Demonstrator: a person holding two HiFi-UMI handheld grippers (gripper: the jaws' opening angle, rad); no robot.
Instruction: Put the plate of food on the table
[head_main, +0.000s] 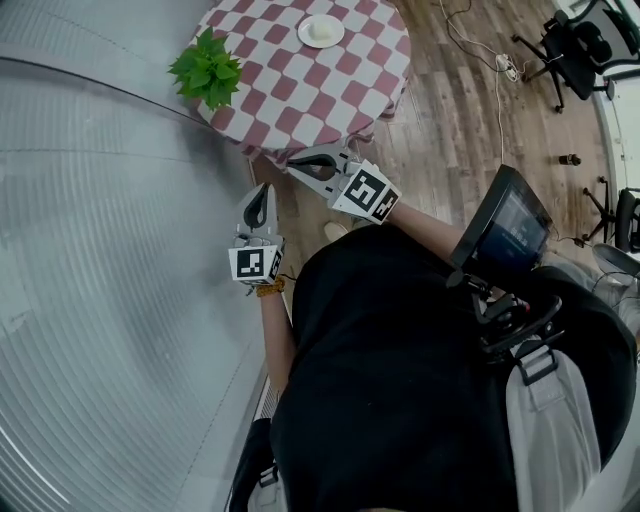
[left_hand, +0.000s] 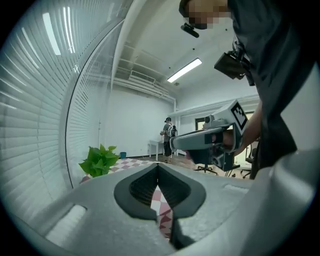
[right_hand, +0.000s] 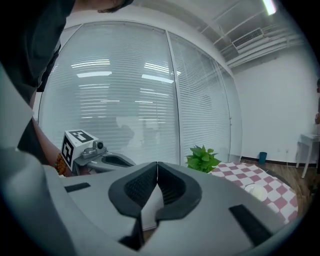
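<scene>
left gripper (left_hand: 158, 170) clenched, empty | right gripper (right_hand: 157, 167) clenched too, nothing between | round white plate (head_main: 321, 31) on red-and-white checkered bench (head_main: 300, 95) (leafy green plant (head_main: 208, 70) at its edge)

Bright, even ceiling light, strong fisheye bending, dark vignetted corners

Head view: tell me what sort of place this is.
Likely an office or lab with a mock dining corner. An office chair stands on a wood floor, curved blinds line one side, and a round checked table bears a plant and a plate.
</scene>
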